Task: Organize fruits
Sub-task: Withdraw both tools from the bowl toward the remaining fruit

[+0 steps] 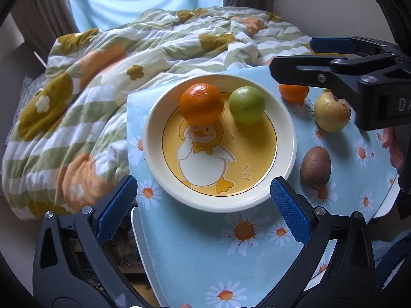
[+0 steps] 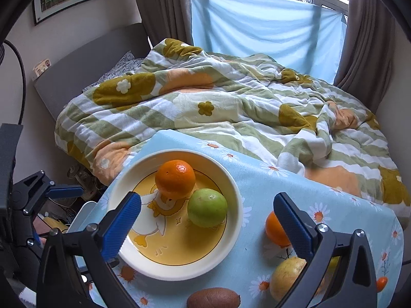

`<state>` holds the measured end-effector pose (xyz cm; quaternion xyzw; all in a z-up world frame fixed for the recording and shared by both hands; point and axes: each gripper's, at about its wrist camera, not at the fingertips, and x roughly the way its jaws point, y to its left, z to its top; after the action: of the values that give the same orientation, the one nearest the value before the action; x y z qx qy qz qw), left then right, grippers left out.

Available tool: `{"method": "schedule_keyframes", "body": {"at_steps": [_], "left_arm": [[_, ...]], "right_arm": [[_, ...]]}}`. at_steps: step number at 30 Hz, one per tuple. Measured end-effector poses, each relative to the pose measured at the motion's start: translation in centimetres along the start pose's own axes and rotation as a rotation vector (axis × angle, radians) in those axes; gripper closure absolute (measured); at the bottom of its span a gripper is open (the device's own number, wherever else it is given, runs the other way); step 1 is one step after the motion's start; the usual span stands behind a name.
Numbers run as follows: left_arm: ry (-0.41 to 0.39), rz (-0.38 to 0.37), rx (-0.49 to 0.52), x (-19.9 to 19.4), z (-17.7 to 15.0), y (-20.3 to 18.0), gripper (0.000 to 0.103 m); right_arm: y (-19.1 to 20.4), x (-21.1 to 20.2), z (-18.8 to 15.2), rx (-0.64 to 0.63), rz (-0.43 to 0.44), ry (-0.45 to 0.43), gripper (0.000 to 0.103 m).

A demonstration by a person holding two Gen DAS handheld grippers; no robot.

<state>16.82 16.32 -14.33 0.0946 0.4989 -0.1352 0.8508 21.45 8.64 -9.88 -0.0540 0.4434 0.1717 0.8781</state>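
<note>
A cream plate (image 1: 164, 179) (image 2: 231, 246) with a yellow duck picture holds an orange (image 1: 201, 104) (image 2: 175, 179) and a green fruit (image 1: 246, 104) (image 2: 207, 207). On the daisy tablecloth beside it lie a second orange (image 1: 294, 93) (image 2: 274, 228), a yellowish apple (image 1: 332, 113) (image 2: 286, 277) and a brown kiwi (image 1: 315, 165) (image 2: 213, 298). My left gripper (image 1: 203, 210) is open and empty, near the plate's front rim. My right gripper (image 2: 206, 224) is open and empty above the plate's right side; it shows in the left wrist view (image 1: 292, 56), above the loose fruit.
The small table with the blue daisy cloth (image 1: 205, 256) (image 2: 257, 169) stands against a bed with a rumpled flowered quilt (image 1: 102, 82) (image 2: 205, 102). A blue curtain (image 2: 257, 30) hangs behind. Clutter lies on the floor at the left (image 2: 64, 205).
</note>
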Motion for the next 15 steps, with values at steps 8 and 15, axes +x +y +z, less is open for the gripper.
{"method": "schedule_keyframes", "body": {"at_steps": [8,15], "left_arm": [[-0.05,-0.05,-0.019,-2.7,0.9,-0.9,0.0],[-0.111,-0.023,-0.07,-5.7,1.1,-3.7,0.0]], "right_arm": [[-2.1,-6.0,-0.7,0.048,-0.081,-0.031,0.0],[-5.7,-10.9,-3.1,0.084,-0.124,-0.042,0.0]]}}
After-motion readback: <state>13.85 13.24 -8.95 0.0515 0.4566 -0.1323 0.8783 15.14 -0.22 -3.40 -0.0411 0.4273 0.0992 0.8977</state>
